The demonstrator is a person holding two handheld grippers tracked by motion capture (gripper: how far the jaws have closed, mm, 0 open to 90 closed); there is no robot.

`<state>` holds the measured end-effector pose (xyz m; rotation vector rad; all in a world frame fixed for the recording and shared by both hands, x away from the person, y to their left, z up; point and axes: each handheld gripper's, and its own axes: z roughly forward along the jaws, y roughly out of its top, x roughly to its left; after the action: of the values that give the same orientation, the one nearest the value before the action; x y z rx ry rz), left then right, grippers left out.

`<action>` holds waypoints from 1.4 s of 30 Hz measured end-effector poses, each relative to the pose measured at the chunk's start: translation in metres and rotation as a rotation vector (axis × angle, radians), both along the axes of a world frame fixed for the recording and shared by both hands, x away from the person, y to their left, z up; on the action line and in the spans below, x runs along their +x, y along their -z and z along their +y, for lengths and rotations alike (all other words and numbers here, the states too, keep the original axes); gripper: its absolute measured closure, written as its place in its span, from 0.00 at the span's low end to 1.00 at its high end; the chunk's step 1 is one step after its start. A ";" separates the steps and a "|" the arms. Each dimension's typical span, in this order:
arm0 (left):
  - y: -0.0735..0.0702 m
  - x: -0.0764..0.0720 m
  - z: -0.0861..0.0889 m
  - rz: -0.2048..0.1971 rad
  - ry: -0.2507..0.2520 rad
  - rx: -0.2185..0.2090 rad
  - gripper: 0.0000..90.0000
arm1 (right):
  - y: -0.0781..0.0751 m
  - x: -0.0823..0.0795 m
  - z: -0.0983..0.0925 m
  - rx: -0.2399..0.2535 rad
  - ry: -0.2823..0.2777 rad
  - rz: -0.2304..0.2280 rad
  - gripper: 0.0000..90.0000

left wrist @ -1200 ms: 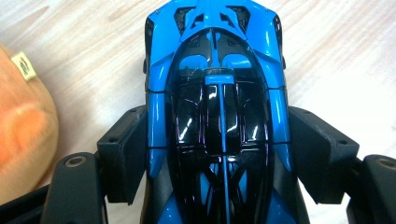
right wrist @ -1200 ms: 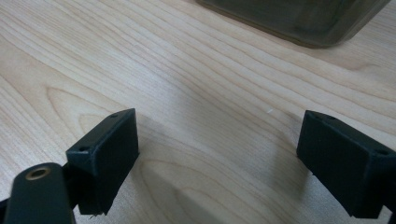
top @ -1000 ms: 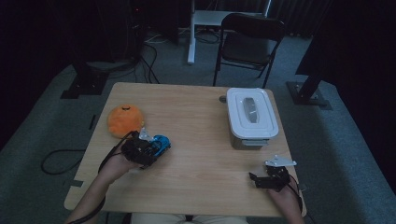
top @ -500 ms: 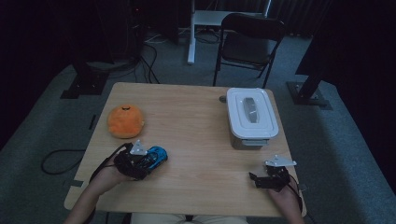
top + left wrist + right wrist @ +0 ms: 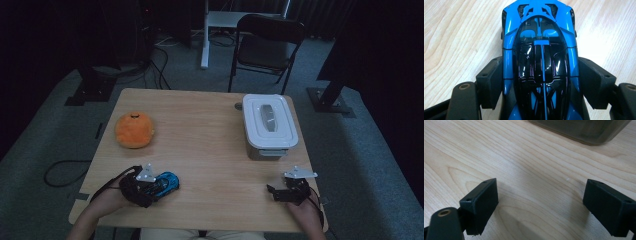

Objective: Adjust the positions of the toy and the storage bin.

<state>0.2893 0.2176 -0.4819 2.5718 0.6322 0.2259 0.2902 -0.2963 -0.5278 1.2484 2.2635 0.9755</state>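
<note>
Wooden table [image 5: 210, 130] in a dim room, left gripper [image 5: 150, 187] clamped on a blue toy car [image 5: 540, 65] near the front-left edge, right gripper [image 5: 287, 192] resting with jaws wide apart.

On the wooden bench [image 5: 210, 130], the round orange plush toy [image 5: 134, 130] lies far left, the lidded white plastic box [image 5: 269, 126] right, the small blue toy car [image 5: 165, 182] near left.

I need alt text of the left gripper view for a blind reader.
A blue and black toy car sits clamped between the two black jaws of the left hand-held gripper, seen from above. Light wooden table lies beneath it.
</note>
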 end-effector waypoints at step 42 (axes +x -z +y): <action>-0.029 0.031 0.042 -0.114 -0.401 -0.157 0.29 | 0.000 0.000 0.000 0.000 0.001 0.000 0.14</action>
<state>0.3199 0.2594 -0.4533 2.2446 1.0734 0.4322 0.2900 -0.2962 -0.5278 1.2489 2.2628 0.9747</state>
